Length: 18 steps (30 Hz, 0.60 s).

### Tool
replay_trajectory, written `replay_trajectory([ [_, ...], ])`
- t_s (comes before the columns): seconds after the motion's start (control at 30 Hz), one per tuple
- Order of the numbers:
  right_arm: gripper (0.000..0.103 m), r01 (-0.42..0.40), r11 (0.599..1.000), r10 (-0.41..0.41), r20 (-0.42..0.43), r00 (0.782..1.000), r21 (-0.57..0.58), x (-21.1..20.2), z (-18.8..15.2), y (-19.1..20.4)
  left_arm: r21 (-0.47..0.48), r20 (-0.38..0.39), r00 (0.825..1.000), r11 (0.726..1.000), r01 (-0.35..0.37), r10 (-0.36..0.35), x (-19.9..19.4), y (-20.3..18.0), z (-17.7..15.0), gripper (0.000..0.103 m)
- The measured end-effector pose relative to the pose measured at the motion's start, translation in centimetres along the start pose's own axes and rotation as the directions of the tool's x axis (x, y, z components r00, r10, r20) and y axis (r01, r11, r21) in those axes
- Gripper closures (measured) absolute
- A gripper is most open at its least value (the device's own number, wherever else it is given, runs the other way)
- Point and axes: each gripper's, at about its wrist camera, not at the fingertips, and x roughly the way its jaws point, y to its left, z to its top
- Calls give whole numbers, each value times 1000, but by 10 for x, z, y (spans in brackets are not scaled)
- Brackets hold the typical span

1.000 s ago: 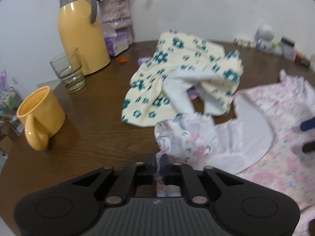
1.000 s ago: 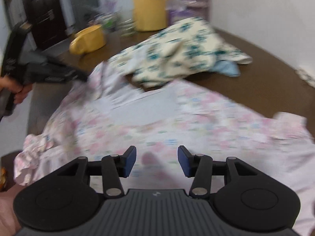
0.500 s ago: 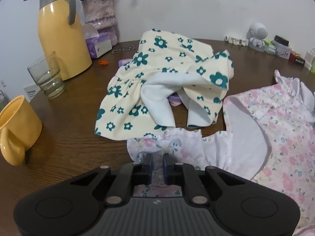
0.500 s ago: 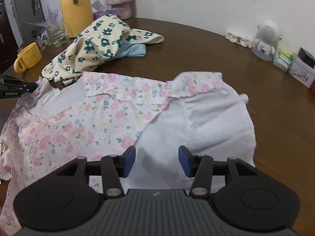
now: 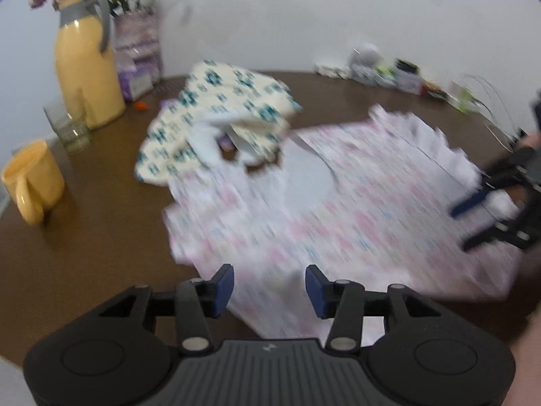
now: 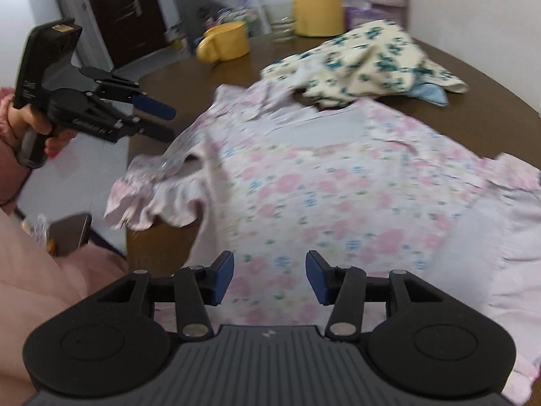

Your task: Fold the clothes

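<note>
A pink floral garment (image 5: 338,216) lies spread flat on the brown table (image 5: 84,243), neckline toward the far side; it also shows in the right wrist view (image 6: 338,196). A cream garment with teal flowers (image 5: 219,118) lies crumpled behind it, also in the right wrist view (image 6: 365,64). My left gripper (image 5: 269,286) is open and empty above the pink garment's near edge; it shows in the right wrist view (image 6: 159,121) left of a ruffled sleeve (image 6: 152,199). My right gripper (image 6: 269,277) is open and empty over the garment's lower part, and shows at the right in the left wrist view (image 5: 473,223).
A yellow thermos jug (image 5: 88,77), a glass (image 5: 67,125) and a yellow mug (image 5: 33,179) stand at the table's left. A vase with flowers (image 5: 135,40) stands behind. Small items (image 5: 382,74) line the far edge by the wall. The table's near edge (image 6: 135,243) is close.
My left gripper has let go of the ruffled sleeve, opened and pulled back. The pink garment now lies spread flatter. My right gripper stays open and has swung to face the left side.
</note>
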Motion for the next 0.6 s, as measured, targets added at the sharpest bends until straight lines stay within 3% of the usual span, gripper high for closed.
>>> replay_trajectory([
  [0.17,54,12,1000,-12,1,1000,8,6,-8,7,39,-47,998,999,-34,36,4,-10,-17,59],
  [0.23,54,22,999,-22,9,1000,27,2,-16,5,55,-63,997,997,-48,52,6,-14,-23,70],
  [0.27,54,30,999,-31,11,999,39,0,-21,3,64,-72,996,996,-55,60,7,-16,-26,86],
  [0.3,54,37,998,-37,12,999,50,-2,-25,2,72,-80,994,995,-62,68,8,-18,-29,92],
  [0.6,55,107,990,-109,14,994,93,-14,-57,-4,82,-104,985,988,-132,140,-4,2,-44,98],
])
